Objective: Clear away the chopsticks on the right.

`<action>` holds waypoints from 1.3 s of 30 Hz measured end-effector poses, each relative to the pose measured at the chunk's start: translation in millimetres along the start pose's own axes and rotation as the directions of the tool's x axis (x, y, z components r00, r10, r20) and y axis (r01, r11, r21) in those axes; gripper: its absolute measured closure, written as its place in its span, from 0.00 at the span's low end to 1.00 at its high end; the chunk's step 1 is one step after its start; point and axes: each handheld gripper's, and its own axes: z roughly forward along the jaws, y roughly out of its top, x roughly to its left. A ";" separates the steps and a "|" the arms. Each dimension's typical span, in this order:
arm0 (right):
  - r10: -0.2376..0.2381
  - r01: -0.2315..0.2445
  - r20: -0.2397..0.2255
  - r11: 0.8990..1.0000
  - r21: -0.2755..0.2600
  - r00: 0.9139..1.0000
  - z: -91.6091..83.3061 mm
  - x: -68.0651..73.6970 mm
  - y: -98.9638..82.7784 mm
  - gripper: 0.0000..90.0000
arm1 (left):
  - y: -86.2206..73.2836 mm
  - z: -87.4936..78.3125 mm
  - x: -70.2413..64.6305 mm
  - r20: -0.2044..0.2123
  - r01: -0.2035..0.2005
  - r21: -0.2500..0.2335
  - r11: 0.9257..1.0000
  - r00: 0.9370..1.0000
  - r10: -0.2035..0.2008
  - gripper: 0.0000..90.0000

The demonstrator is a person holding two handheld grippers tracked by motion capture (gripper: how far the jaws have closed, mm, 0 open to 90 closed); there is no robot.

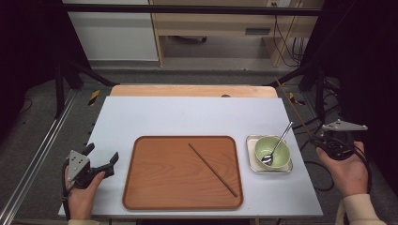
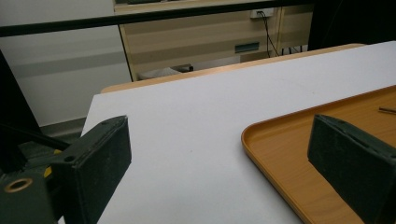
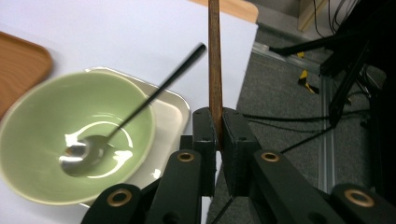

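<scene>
The right gripper (image 3: pixel 217 133), held off the table's (image 1: pixel 187 117) right edge beside a green bowl (image 3: pixel 32 135), has its black jaws pinched nearly closed on a brown wooden chopstick (image 3: pixel 214 56) that sticks out past the tips. A second chopstick (image 1: pixel 212 169) lies diagonally on the orange tray (image 1: pixel 155 187), while a spoon (image 3: pixel 88 151) rests in the bowl on its small square dish (image 3: pixel 170 114). The left gripper (image 1: pixel 101 156), jaws spread wide and holding nothing, sits at the tray's left edge; no lettering is readable anywhere.
</scene>
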 end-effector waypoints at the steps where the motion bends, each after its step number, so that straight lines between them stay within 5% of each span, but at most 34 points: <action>1: -0.013 0.013 -0.002 1.000 -0.006 1.000 -1.6 2.7 2.0 0.95 | 0.0 0.0 0.0 0.000 0.000 0.000 1.000 1.000 0.000 0.07; 12: -0.101 0.099 -0.070 0.995 -0.032 0.992 -15.8 49.0 23.2 0.95 | 0.2 -0.3 0.2 0.000 -0.001 0.000 1.000 1.000 0.001 0.07; 24: -0.218 0.218 -0.171 0.976 -0.023 0.961 -16.1 115.5 36.2 0.95 | 0.8 -1.3 1.7 -0.003 0.001 -0.003 1.000 1.000 -0.001 0.07; 39: -0.223 0.250 -0.297 0.967 0.055 0.928 10.7 169.2 5.2 0.95 | 1.1 -1.4 1.8 -0.003 0.001 -0.005 1.000 1.000 -0.001 0.07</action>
